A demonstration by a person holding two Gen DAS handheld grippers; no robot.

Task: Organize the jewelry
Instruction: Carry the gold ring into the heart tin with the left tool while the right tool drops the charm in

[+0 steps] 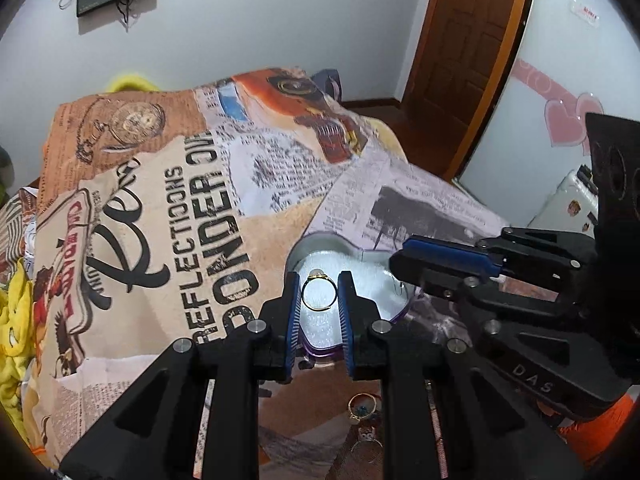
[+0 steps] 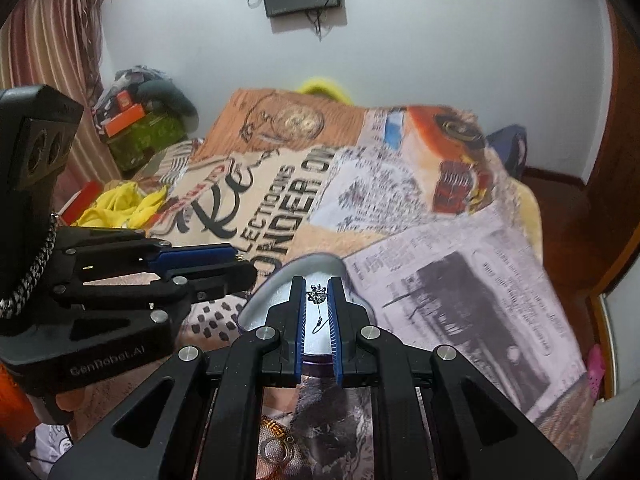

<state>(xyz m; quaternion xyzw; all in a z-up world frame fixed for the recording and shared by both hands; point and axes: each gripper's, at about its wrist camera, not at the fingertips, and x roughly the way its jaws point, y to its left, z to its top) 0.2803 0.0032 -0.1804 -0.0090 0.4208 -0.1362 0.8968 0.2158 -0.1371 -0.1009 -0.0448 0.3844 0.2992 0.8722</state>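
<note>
A heart-shaped tin (image 1: 316, 242) with a white inside and purple rim lies on the printed blanket; it also shows in the right wrist view (image 2: 280, 280). My left gripper (image 1: 319, 278) is shut on a gold ring (image 1: 318, 294) with a pale stone, held over the tin. My right gripper (image 2: 317, 286) is shut on a silver flower earring (image 2: 317, 295) whose hook dangles below, also over the tin. The right gripper shows in the left wrist view (image 1: 404, 260), the left gripper in the right wrist view (image 2: 244, 260).
More jewelry lies on the blanket near me: gold rings with blue stones (image 1: 362, 408) and a gold piece (image 2: 276, 436). A printed blanket (image 1: 168, 208) covers the bed. Yellow cloth (image 2: 120, 206) lies at the left. A wooden door (image 1: 468, 40) stands at the right.
</note>
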